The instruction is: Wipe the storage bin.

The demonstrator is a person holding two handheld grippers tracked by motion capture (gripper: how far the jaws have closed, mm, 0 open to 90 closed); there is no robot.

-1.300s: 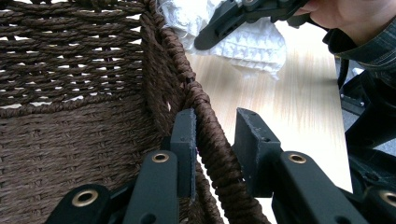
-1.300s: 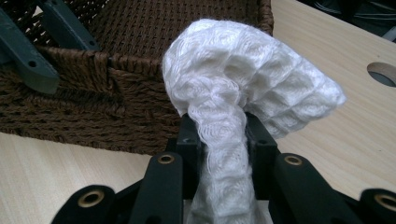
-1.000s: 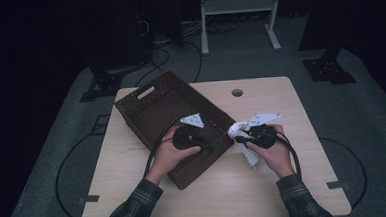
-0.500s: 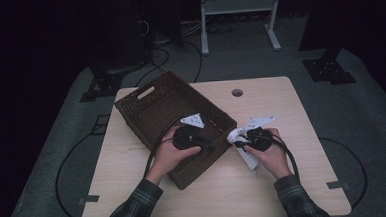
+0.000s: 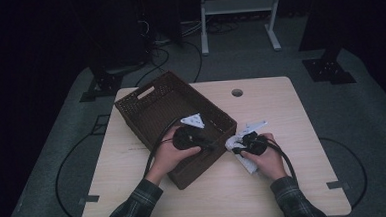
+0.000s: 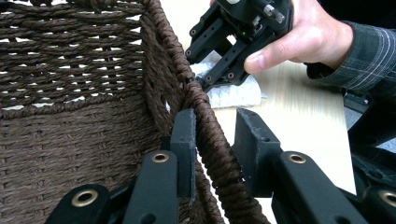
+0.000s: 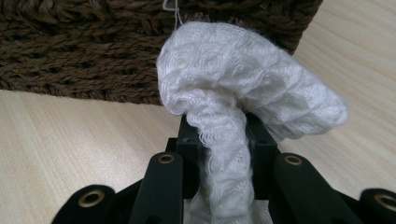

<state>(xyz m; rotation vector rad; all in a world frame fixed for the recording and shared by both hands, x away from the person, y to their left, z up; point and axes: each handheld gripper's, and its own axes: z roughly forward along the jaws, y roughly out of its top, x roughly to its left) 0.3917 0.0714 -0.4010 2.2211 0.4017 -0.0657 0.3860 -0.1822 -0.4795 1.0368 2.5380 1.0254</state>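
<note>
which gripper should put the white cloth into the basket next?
Right. The right gripper is shut on the white cloth, just outside the basket wall. The left gripper straddles the basket rim, likely steadying it.

Both forearms come in from the near edge of the table (image 5: 291, 108). The left gripper (image 6: 212, 133) has its two jaws on either side of a rim. The right gripper (image 7: 223, 135), just beside it, is closed on a white cloth (image 7: 243, 88).
</note>
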